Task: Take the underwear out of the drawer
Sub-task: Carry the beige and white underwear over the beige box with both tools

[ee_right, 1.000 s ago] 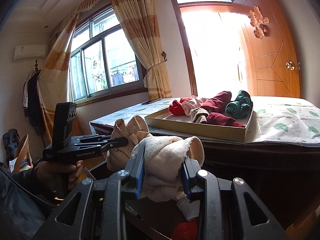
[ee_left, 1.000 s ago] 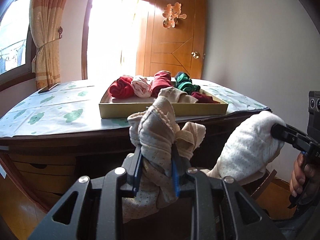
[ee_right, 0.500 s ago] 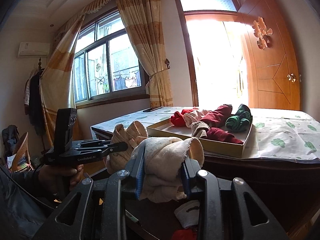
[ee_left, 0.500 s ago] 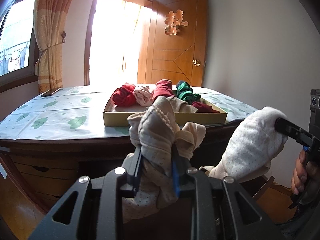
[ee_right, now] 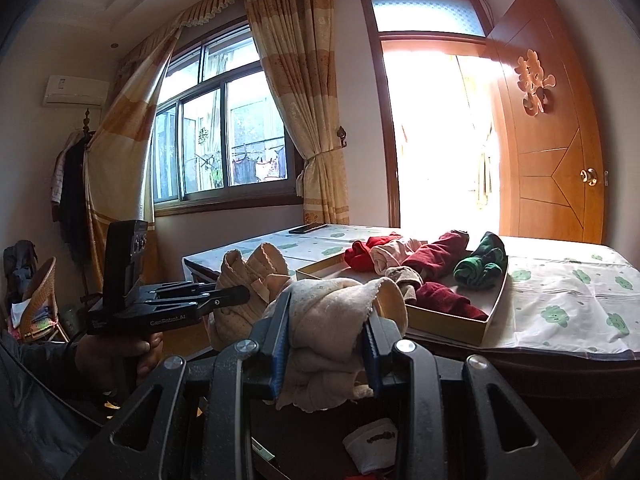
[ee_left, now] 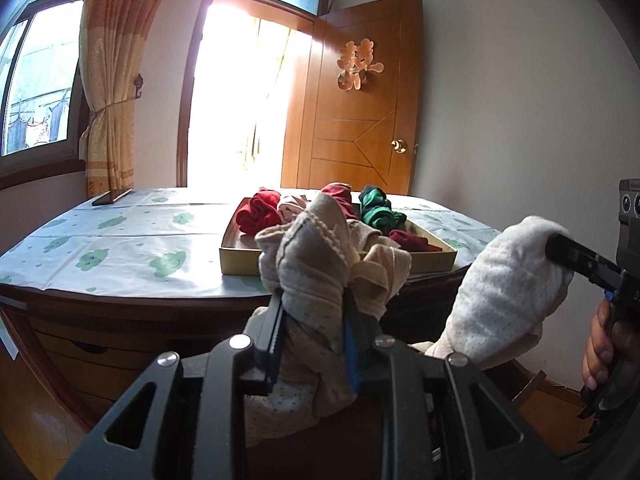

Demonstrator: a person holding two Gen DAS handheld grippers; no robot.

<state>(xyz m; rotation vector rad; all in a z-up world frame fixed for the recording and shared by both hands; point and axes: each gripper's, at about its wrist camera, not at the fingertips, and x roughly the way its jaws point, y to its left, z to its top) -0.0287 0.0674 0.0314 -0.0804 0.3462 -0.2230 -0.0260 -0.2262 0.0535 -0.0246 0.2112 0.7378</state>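
Left tool (ee_left: 310,314) clamps beige underwear (ee_left: 312,264); right tool (ee_right: 326,332) clamps cream underwear (ee_right: 332,320).

A beige dotted underwear (ee_left: 316,280) bunches up in the air before the surface; a white dotted one (ee_left: 508,292) hangs to its right.

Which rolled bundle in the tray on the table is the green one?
The green bundle lies at the tray's right end in the right wrist view, beside the dark red roll; the rest are red, pink or beige.
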